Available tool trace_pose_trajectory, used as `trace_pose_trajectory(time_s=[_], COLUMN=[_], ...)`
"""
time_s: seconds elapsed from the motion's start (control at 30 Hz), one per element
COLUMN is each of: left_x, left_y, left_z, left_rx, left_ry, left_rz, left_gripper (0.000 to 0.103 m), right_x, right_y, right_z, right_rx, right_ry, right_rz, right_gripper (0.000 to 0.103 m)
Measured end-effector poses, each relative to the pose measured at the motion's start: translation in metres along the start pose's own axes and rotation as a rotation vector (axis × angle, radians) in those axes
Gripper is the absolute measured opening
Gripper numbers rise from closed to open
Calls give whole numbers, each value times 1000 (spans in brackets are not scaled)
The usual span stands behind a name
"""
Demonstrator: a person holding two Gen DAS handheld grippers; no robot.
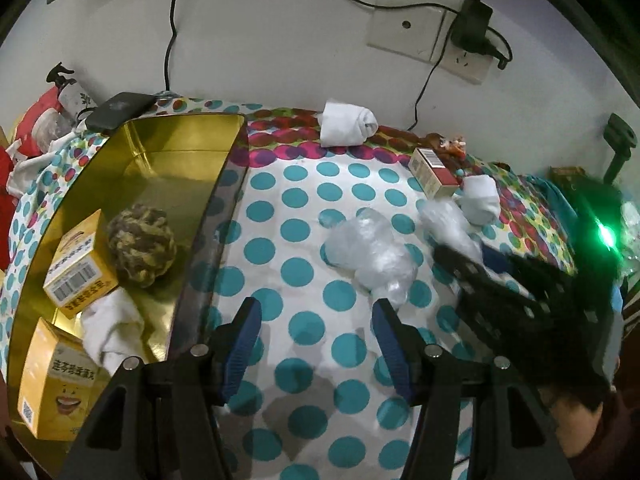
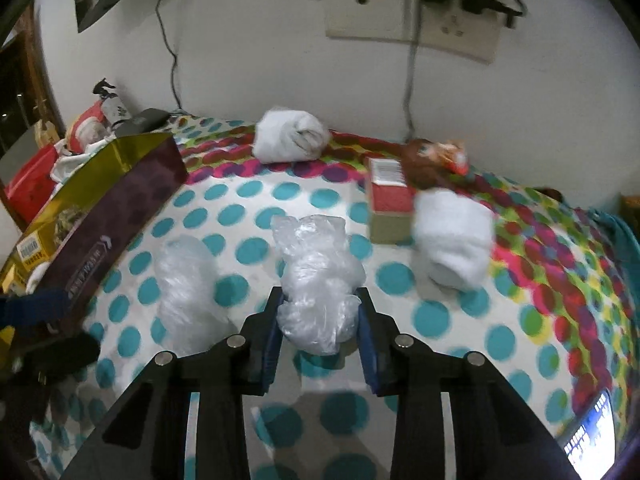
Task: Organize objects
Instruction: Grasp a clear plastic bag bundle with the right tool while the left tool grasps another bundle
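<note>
While right tongs (image 2: 320,300) clamp a plastic bag (image 2: 316,276), left tongs (image 1: 316,316) gape empty, box wall (image 1: 208,220) close alongside.

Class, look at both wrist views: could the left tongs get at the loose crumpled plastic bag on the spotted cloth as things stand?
Probably yes. The left tongs stand open with the loose plastic bag just ahead on the cloth, nothing between them.

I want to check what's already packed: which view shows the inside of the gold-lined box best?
The left wrist view: it looks down into the gold-lined box, showing two yellow cartons, a rope ball and white cloth. The right wrist view shows mostly its dark outer wall, with a sliver of contents.
</note>
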State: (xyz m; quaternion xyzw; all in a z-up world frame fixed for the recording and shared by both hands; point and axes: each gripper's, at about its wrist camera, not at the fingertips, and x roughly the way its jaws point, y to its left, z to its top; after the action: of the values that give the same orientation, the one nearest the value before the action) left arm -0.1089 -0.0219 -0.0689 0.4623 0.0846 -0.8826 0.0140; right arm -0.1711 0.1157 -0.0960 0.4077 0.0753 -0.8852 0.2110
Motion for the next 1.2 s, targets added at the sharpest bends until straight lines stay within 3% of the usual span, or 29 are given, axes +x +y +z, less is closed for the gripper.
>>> trace_pose_trajectory(time_s=[0.3,0.5,0.77,1.0,1.07,1.2], left_x=[14,21,52,57,58,54], left_y=[-23,-40,-44,-41,-41,-41], left_z=[3,13,14,12,11,7], left_rx=[13,-9,-80,-57,-37,15], left_ry=[-11,-26,47,4,-20,-69], left_rz=[-12,-31,8,6,7,29], left_gripper=[59,59,59,59,39,38], right_x=[-30,-29,-29,-29,-29,-29], right_y=[-34,-35,-38,-37,-37,-38], right_z=[-37,-39,-40,-40,-40,-40], right_rx=[52,55,62,68,68,67], right_ry=[21,45,45,44,44,44], right_rz=[-69,-121,-111,-105,-105,-106], right_gripper=[32,30,31,31,31,31])
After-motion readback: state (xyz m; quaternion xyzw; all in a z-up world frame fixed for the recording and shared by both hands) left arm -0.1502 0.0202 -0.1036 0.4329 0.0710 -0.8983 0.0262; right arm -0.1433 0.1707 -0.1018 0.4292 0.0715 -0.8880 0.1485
